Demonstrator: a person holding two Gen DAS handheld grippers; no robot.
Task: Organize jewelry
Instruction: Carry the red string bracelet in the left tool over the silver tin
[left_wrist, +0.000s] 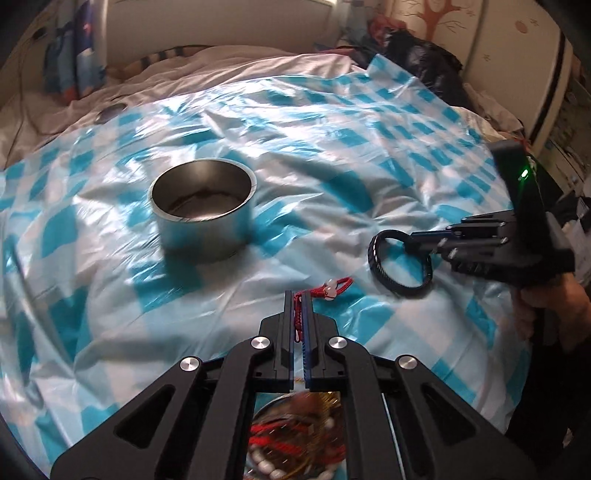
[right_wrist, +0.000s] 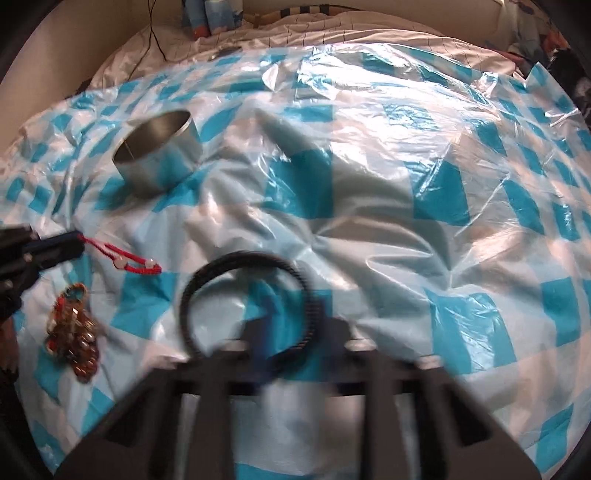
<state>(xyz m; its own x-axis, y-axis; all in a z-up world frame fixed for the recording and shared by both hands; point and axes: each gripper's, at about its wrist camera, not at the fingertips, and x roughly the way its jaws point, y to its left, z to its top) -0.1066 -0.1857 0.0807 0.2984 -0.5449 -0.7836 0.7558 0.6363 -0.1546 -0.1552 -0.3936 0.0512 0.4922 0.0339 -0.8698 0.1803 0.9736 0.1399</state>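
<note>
In the left wrist view, the left gripper (left_wrist: 299, 295) has its jaws pressed together on a red cord bracelet (left_wrist: 334, 287), whose free end with pale beads trails toward the right, nearer the camera than the metal tin (left_wrist: 204, 206). The tin stands open on the blue-and-white checked plastic sheet (left_wrist: 332, 147). Right of the tin, the right gripper (left_wrist: 412, 245) is clamped on a black bracelet (left_wrist: 400, 264); a hand (left_wrist: 546, 306) on its handle is partly cut off by the frame edge. Below the left gripper's linkage, a heap of jewelry (left_wrist: 295, 439) is blurred and mostly hidden. In the right wrist view, the right gripper's fingers are smeared by blur, the black bracelet (right_wrist: 251, 306) looping ahead of them. Below the tin (right_wrist: 159, 155), the left gripper (right_wrist: 75, 245) enters cut off at the left edge, holding the red cord bracelet (right_wrist: 125, 258). The jewelry heap (right_wrist: 74, 332) lies below that. No writing is readable.
</note>
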